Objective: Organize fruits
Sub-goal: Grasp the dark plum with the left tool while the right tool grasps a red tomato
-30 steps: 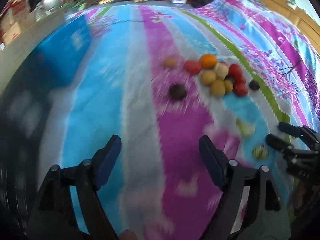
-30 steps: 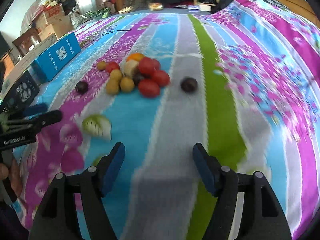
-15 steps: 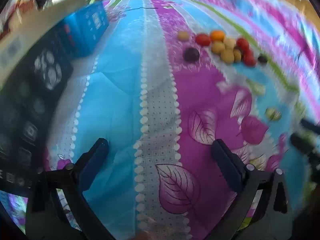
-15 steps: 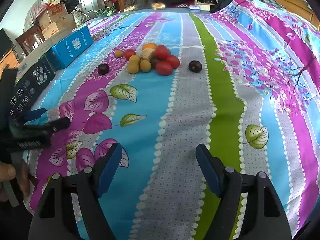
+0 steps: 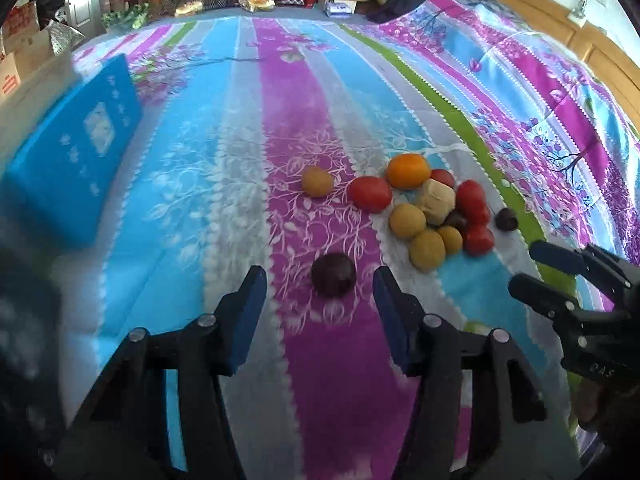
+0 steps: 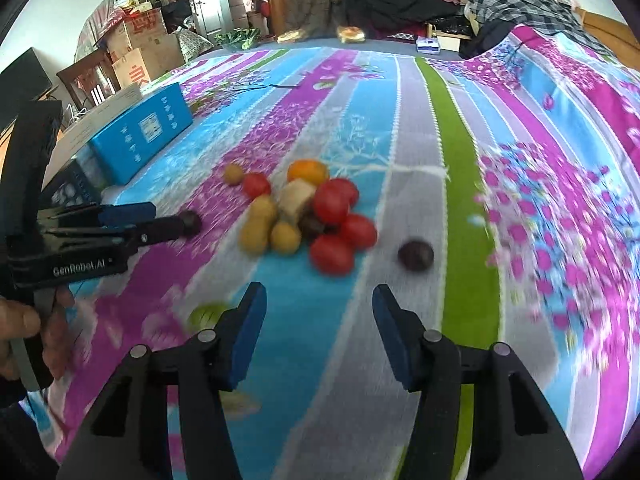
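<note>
Fruits [image 5: 420, 208] lie clustered on the striped bedspread [image 5: 240, 160]. Left gripper [image 5: 320, 280] has advanced since the earlier frame; its released fingers now flank a dark plum [image 5: 333, 274]. Right gripper [image 6: 318, 298] is released, nearer the pile.

Bright daylight (blurred, fisheye-warped edges)

You see a striped, flowered bedspread [image 6: 420, 128] spread underneath, a blue box [image 6: 142, 134] lying at its left edge with a black box [image 6: 74, 190] just beside it, cardboard boxes [image 6: 138, 46] stacked beyond, and dark clothes [image 6: 400, 0] piled at the far end.
</note>
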Motion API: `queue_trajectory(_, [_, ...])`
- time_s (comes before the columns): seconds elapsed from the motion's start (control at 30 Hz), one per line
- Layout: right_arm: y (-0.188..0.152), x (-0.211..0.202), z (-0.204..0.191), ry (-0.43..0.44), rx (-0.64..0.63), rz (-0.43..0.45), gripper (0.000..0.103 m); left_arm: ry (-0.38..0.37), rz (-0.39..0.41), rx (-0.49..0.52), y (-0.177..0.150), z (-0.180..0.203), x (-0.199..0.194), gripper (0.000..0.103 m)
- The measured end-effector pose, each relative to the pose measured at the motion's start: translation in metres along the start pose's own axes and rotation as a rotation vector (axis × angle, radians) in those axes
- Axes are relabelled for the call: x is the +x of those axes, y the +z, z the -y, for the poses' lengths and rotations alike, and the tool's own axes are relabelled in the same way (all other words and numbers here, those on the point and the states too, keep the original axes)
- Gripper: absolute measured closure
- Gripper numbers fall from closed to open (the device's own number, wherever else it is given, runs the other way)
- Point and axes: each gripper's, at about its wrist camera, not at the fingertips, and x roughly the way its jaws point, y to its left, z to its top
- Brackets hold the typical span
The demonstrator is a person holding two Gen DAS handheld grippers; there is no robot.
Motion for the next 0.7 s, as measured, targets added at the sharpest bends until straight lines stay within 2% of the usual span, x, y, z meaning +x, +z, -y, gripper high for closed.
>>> queue_trajectory(0.07, [0.007,0.013,0.006,0.01,-0.001,-0.015,0.043,-0.003,-0.003,-0.003,-0.001,-0.001,0.002,0.046])
queue_trajectory(0.13, [0.01,0.021,0.01,0.017,-0.009,-0.024,0.043,-0.009,-0.002,-0.006,-0.007,-0.001,0.002,0.038])
queue_trajectory(0.2, [0.01,0.029,0.011,0.027,-0.022,-0.038,0.043,-0.009,0.008,-0.006,-0.016,-0.002,-0.004,0.034])
queue_trajectory(0.37, [0.01,0.042,0.011,0.03,-0.031,-0.048,0.047,-0.014,0.024,0.0,-0.016,-0.001,-0.004,0.035])
queue_trajectory(0.4, [0.01,0.043,0.011,0.026,-0.029,-0.048,0.048,-0.009,0.025,0.003,-0.015,0.0,-0.003,0.037])
queue_trajectory(0.47, [0.01,0.045,0.01,0.013,-0.027,-0.049,0.065,-0.012,0.022,0.012,-0.016,0.002,-0.002,0.057])
queue_trajectory(0.5, [0.01,0.045,0.01,0.007,-0.028,-0.052,0.065,-0.01,0.019,0.013,-0.017,0.002,-0.002,0.069])
queue_trajectory(0.57, [0.01,0.046,0.009,-0.001,-0.029,-0.048,0.07,-0.005,0.018,0.01,-0.017,0.002,-0.001,0.072])
queue_trajectory(0.63, [0.01,0.045,0.008,-0.003,-0.033,-0.047,0.07,-0.024,0.018,0.002,-0.016,-0.001,-0.002,0.077])
queue_trajectory(0.7, [0.011,0.044,0.009,-0.005,-0.027,-0.046,0.07,-0.03,0.018,-0.009,-0.017,-0.003,-0.004,0.077])
